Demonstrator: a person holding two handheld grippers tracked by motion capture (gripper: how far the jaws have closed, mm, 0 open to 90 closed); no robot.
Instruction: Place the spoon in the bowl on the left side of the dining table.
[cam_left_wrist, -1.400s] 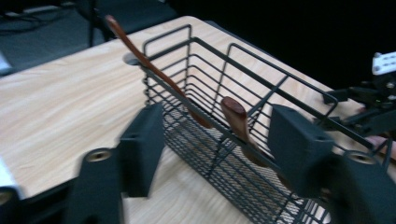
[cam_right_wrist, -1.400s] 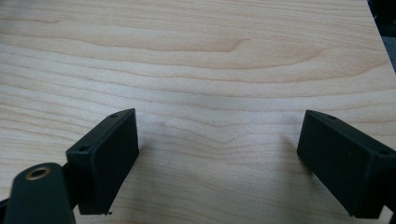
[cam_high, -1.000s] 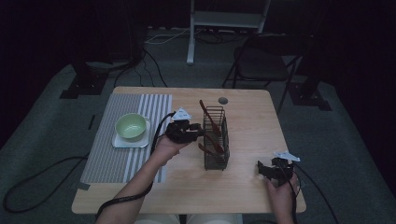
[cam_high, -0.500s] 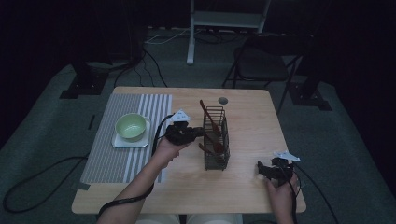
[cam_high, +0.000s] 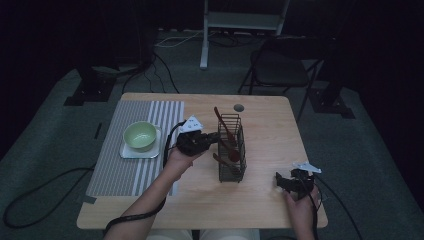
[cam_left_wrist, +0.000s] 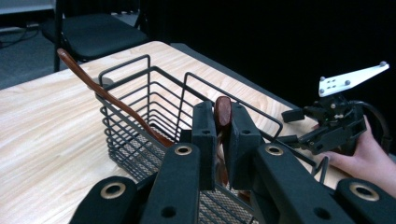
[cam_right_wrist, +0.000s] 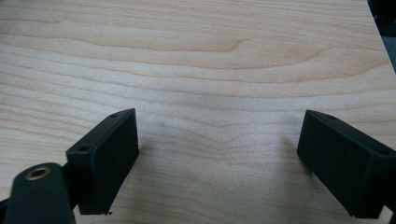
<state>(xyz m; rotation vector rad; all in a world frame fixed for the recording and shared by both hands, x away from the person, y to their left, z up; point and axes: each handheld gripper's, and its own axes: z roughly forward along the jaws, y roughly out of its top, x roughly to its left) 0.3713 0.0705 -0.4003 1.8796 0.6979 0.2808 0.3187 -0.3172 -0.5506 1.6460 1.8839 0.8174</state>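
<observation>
A black wire basket (cam_high: 232, 150) (cam_left_wrist: 140, 116) stands upright in the middle of the wooden table (cam_high: 265, 130). Brown wooden utensils stick out of it. My left gripper (cam_high: 212, 137) (cam_left_wrist: 223, 116) reaches over the basket's left rim and is shut on the rounded end of one brown utensil (cam_left_wrist: 222, 108). A longer brown utensil (cam_left_wrist: 107, 95) (cam_high: 221, 122) leans out of the far corner. My right gripper (cam_high: 280, 182) (cam_right_wrist: 219, 154) stands open just above bare table near the front right, nothing between its fingers (cam_right_wrist: 107, 154). In the left gripper view the right gripper (cam_left_wrist: 292, 126) sits beyond the basket.
A green bowl (cam_high: 140, 135) sits on a white plate (cam_high: 127, 152) on a striped mat (cam_high: 165, 115) at the left. A round hole (cam_high: 239, 107) marks the table's far edge. A dark chair (cam_high: 280, 70) stands behind the table.
The left forearm has shifted slightly while its gripper stays at the basket's left rim. The right hand has not moved.
</observation>
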